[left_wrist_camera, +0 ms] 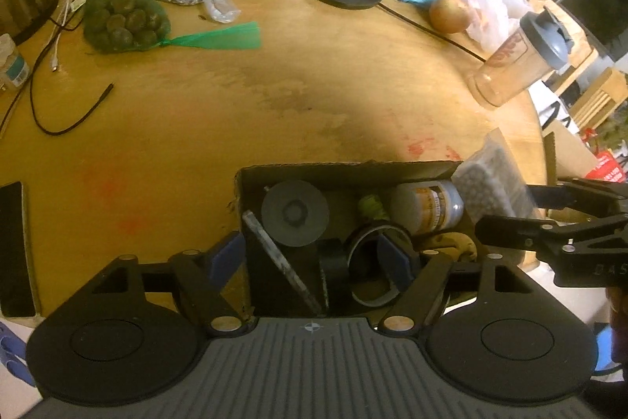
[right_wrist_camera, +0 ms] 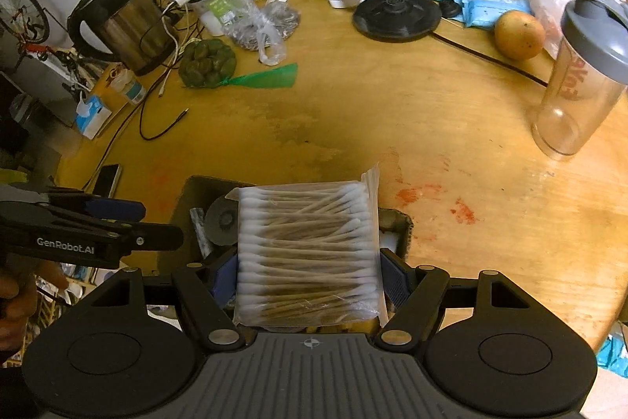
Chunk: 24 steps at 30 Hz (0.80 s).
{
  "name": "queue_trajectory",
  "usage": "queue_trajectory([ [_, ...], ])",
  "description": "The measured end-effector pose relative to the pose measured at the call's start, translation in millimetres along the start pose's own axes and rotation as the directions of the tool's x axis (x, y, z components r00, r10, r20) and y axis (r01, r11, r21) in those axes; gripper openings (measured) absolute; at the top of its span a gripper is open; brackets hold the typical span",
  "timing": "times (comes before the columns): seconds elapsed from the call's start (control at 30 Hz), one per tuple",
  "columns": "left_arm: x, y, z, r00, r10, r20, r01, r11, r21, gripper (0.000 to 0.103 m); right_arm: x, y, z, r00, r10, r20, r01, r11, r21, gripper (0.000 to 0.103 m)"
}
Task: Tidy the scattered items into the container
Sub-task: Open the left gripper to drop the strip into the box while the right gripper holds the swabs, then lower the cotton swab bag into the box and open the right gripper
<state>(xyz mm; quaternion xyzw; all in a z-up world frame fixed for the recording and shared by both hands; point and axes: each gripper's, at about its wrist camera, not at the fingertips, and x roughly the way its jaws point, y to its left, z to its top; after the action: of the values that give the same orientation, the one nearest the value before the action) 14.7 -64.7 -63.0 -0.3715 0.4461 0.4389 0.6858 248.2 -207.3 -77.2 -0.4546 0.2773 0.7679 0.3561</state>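
Right gripper clamps cotton-swab bag over cardboard box.

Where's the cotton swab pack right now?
Right wrist view, centre: the cotton swab pack sits clamped in the right gripper, above the cardboard box.

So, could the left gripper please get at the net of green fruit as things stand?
Probably yes: the left gripper is open and empty over the box, and bare table lies between it and the net.
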Motion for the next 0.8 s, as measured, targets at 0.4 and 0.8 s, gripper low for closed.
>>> queue_trajectory([
  [0.4, -7.8, 9.2, -5.0, 0.999, 0.037, 0.014, -0.036, 0.998, -0.052, 0.081, 11.1, 22.3, 9.3, 1.000, -0.002, -0.021, 0.001, 0.998, -0.059, 0.103],
  [0.8, -26.0, 6.7, 0.8, 0.980, 0.076, 0.186, -0.062, 0.995, -0.078, 0.096, 7.7, 23.0, 8.2, 0.994, -0.086, 0.065, 0.091, 0.993, -0.079, 0.103],
])
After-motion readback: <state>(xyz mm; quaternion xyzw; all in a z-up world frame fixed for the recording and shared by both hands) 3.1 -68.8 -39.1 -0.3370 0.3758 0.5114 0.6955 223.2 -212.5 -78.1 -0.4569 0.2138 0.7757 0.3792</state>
